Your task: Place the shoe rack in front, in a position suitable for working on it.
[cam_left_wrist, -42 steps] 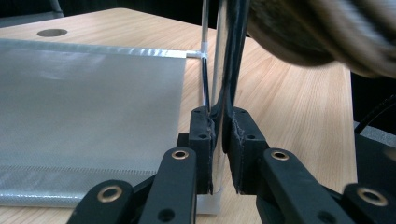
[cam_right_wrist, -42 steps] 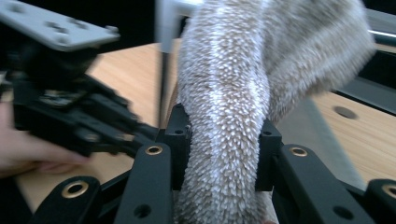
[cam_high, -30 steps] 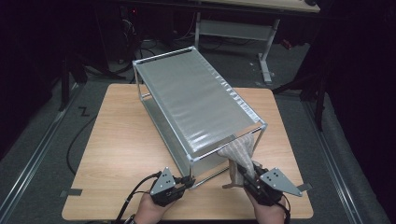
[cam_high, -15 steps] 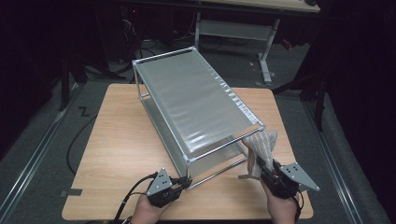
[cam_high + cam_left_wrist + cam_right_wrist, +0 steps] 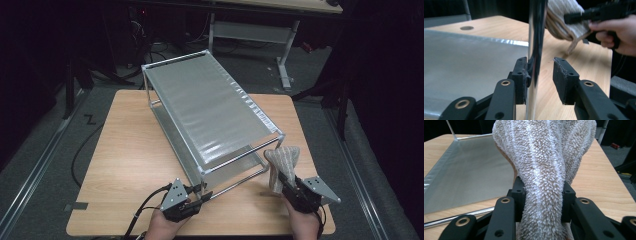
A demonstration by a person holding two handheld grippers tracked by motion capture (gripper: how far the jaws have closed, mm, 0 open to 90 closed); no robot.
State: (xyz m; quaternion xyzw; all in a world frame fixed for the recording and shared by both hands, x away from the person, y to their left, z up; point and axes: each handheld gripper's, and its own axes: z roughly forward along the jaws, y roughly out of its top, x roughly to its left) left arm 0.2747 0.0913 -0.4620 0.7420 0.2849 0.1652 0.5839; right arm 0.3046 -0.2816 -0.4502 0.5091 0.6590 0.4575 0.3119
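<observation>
Nearest, the left hand-held gripper (image 5: 540, 82) straddles the rack's (image 5: 210, 107) front corner post (image 5: 535, 50), jaws parted, one pad touching; closing firmly should steady the frame. The right hand-held gripper (image 5: 541, 202) pinches a cloth (image 5: 544, 170) just beside the rack's near right corner above the table (image 5: 125, 165). Wipe with even strokes. Both shelves look bare.
</observation>
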